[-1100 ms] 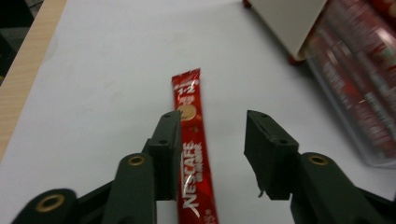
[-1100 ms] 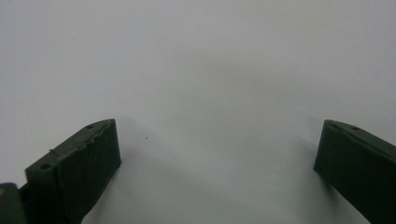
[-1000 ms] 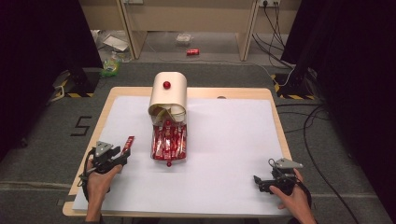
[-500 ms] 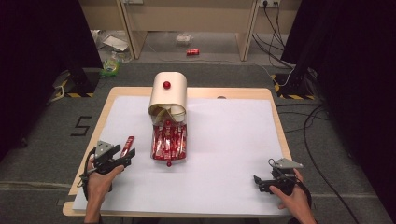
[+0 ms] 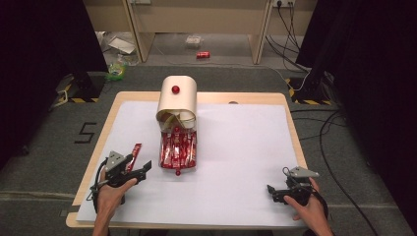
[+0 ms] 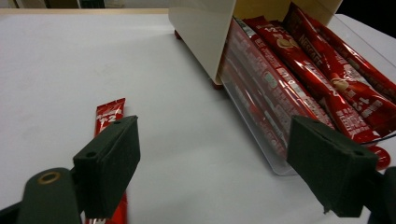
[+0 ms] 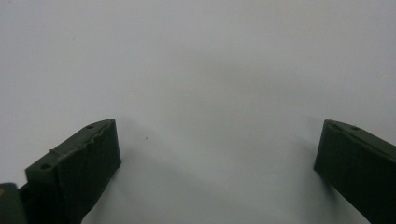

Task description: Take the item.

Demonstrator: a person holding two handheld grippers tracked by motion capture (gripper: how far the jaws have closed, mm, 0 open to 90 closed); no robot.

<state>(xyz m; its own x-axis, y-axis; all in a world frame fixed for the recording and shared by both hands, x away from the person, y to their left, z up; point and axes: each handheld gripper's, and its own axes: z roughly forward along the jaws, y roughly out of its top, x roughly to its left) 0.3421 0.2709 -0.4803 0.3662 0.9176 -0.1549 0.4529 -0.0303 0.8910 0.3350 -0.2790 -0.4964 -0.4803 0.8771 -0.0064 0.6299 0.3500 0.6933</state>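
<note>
- Dark room, cables on the floor; wooden bench (image 5: 123, 101) with a white sheet over it.
- Cream box (image 5: 177, 101) with a red knob stands at the far middle. Clear tray (image 5: 178, 150) of red coffee sticks juts out of it toward the person.
- One loose coffee stick (image 5: 134, 152) lies flat on the sheet, left of the tray, just beside the left gripper (image 5: 139, 168).
- Left gripper view: stick (image 6: 108, 122) runs under the left finger (image 6: 109, 161), so it sits off-centre in the gap, not between the pads. Long axis points away from the gripper, roughly parallel to the tray's sticks.
- Left fingers: wide apart, nothing clamped. They have just been opening; stick is released and resting on the sheet.
- Right gripper (image 5: 275, 189) sits at the near right corner, well apart from everything. Fingers apart, bare sheet between them.
- Left hand is much nearer both the loose stick and the tray; my guess is the next pick goes to it, reaching right and forward to the tray's open end.
- Versus a second ago: stick, box, tray and right gripper are in the same spots; only the left fingers differ, wider now.
</note>
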